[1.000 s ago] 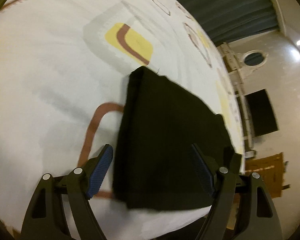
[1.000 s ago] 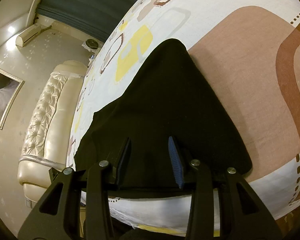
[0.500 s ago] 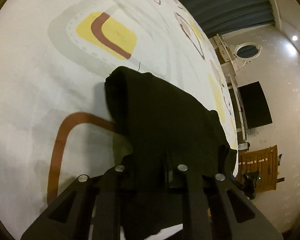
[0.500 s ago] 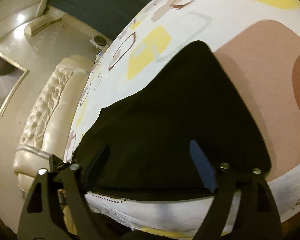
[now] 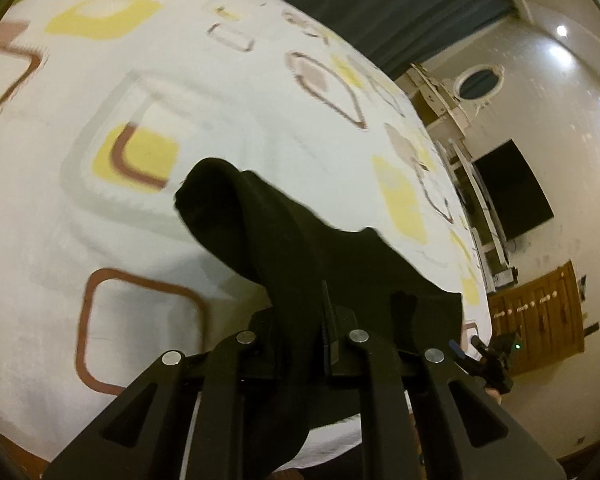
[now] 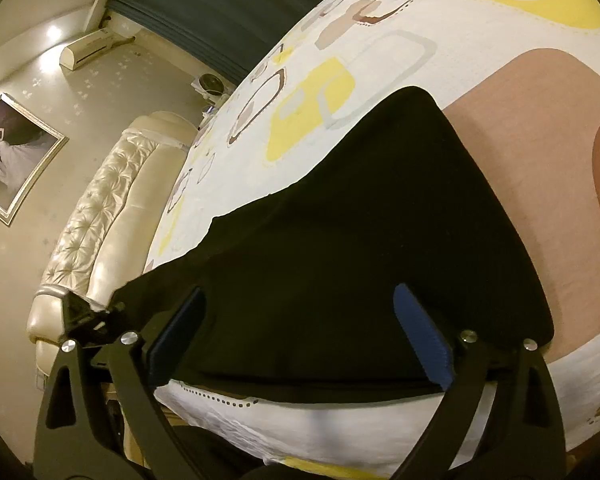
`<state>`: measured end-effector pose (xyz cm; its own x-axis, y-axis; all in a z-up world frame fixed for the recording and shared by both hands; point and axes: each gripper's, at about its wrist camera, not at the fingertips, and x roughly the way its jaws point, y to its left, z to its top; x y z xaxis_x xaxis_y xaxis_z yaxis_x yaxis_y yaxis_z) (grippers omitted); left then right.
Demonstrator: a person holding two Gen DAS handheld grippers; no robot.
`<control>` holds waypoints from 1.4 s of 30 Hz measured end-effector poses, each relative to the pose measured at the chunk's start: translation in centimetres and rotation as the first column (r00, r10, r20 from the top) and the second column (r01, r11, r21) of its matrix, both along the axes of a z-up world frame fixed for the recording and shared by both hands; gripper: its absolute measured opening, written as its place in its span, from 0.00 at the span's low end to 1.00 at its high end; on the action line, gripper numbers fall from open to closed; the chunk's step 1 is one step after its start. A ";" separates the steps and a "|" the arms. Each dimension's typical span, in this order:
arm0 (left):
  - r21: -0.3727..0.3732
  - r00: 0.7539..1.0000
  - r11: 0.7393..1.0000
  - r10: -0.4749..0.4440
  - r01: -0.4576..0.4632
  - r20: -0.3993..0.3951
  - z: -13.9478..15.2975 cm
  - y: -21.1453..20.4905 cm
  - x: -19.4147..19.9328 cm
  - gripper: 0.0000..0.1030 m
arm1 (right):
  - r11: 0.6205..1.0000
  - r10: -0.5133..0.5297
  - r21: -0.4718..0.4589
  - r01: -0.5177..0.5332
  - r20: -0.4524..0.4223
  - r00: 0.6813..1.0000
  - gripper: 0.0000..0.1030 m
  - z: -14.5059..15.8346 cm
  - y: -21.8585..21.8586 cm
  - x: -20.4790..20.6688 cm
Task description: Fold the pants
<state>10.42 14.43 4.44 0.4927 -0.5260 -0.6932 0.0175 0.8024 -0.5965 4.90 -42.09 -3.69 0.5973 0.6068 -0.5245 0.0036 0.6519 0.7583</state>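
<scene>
Your left claw (image 5: 327, 320) is closing on the pants (image 5: 300, 240), its fingers pinched on black cloth that bunches up between them and hangs off the bed (image 5: 100, 220) near its front edge. From that pinch the cloth runs away from you in a raised ridge toward a rounded far end that sits beside a yellow patch (image 5: 140, 156) in the sheet print. Blur on this side makes it hard to tell how much of the far end rests on the sheet.

Your right claw (image 6: 300, 332) is opening, fingers spread wide with the blue pads (image 6: 420, 336) clear of the cloth; it grips nothing and hovers just over the near hem. In this view the pants (image 6: 360, 240) lie flat on the bed (image 6: 500, 40), folded into a broad wedge: long axis from the near edge out to a far corner, which points toward the middle of the sheet and touches a tan patch (image 6: 540, 140). Their left side stretches toward your left claw (image 6: 88, 320).
</scene>
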 end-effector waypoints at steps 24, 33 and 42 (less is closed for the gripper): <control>0.220 0.963 0.951 -0.245 0.215 0.117 7.3 -23.1 1.1 0.12 | 0.999 -0.021 0.043 0.021 0.006 1.000 0.94 -0.2 -0.2 -0.2; 0.405 0.938 0.878 -0.327 0.256 0.116 4.5 -30.7 0.3 0.12 | 0.997 -0.030 0.074 0.029 0.008 1.000 0.94 -0.4 -0.5 -0.2; 0.495 0.930 0.826 -0.357 0.269 0.090 1.4 -35.1 -0.1 0.12 | 0.995 -0.036 0.091 0.035 0.011 0.999 0.94 -0.5 -0.6 -0.2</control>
